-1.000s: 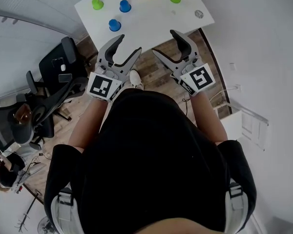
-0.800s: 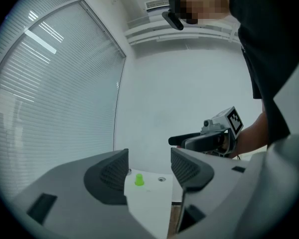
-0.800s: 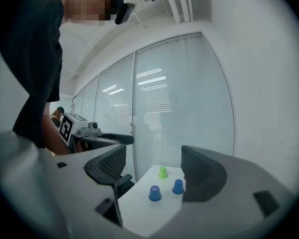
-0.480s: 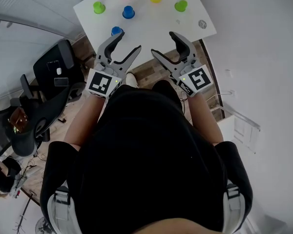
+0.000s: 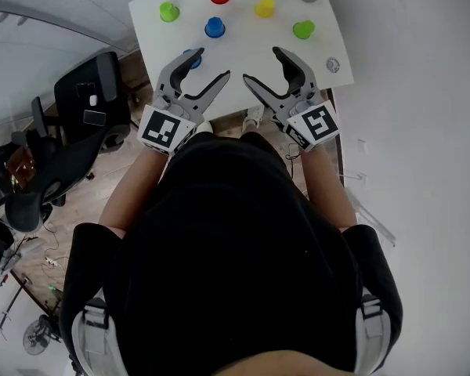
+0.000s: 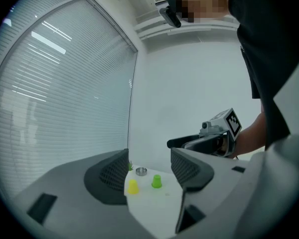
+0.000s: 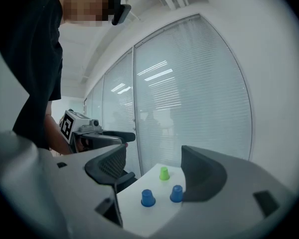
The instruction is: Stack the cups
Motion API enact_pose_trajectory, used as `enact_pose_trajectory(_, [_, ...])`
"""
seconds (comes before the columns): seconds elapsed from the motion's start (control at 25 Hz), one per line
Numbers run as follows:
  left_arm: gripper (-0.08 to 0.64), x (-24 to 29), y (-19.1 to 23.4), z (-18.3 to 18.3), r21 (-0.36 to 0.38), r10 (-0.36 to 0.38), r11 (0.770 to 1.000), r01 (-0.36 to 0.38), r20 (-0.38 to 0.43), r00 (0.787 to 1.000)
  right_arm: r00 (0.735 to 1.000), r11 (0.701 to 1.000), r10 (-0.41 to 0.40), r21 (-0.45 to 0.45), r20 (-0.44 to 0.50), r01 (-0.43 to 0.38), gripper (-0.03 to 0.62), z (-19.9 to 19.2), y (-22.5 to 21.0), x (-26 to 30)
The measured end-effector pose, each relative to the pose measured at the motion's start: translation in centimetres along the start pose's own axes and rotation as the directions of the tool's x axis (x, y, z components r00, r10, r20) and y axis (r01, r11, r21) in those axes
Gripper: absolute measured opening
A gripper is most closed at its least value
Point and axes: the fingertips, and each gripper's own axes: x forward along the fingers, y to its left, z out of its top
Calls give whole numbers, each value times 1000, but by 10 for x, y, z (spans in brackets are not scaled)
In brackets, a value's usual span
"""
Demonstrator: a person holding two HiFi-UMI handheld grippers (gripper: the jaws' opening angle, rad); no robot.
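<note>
Cups [image 5: 215, 27] unstacked on table [image 5: 243, 53] | left gripper [image 5: 211, 64], right gripper [image 5: 262, 65]: fingers [image 5: 292, 67] apart, empty

Office: black swivel chairs [image 5: 90, 100], white table [image 5: 243, 49] (slatted blinds [image 7: 189, 93] behind glass walls [image 6: 65, 108])

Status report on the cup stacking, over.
Left gripper open, empty. Right gripper open, empty. Both at the near edge of the table. Six cups standing apart, none stacked. Nothing in the way.
</note>
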Motion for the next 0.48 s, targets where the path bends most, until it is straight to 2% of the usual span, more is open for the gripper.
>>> enact_pose_trajectory(0.24, [255,24,-12,-8,30,123,992,-123,14,992,991,991,132,-36,7,-131,331,-18,-26,-5])
enact_pose_trajectory(0.48, [253,42,4,-10,2,239,971,-239,34,970,971,971,237,-33,-12,-237,330,-24,-53,13])
